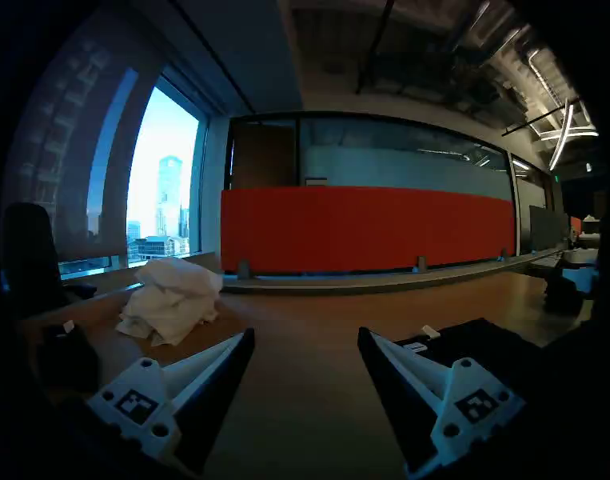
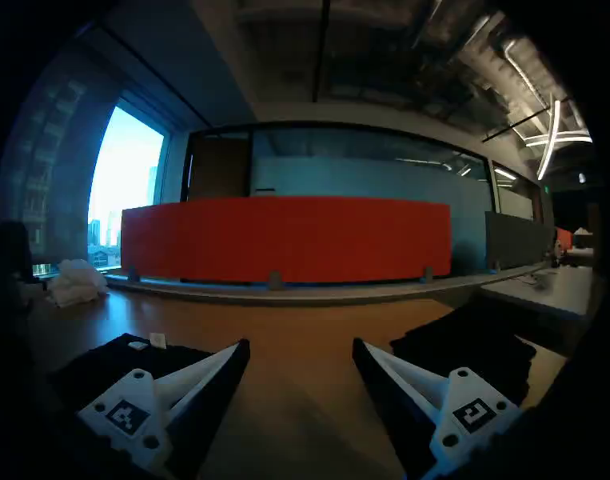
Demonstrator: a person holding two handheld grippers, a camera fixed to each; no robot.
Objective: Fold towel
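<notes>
A crumpled white towel (image 1: pixel 170 299) lies in a heap on the wooden table (image 1: pixel 305 376), ahead and to the left of my left gripper (image 1: pixel 305 340), which is open and holds nothing. In the right gripper view the same white towel (image 2: pixel 75 282) sits far off at the left edge. My right gripper (image 2: pixel 301 348) is also open and bare, low over the table. A dark cloth (image 2: pixel 117 360) with a small white tag lies under its left finger, and the same kind of dark cloth (image 1: pixel 472 340) shows by the left gripper's right finger.
A red partition (image 2: pixel 285 238) with a glass wall above runs along the table's far edge. Another dark cloth (image 2: pixel 472 340) lies at the right. A black chair (image 1: pixel 29 256) stands by the window at the left. More desks (image 2: pixel 556 284) stretch away at the right.
</notes>
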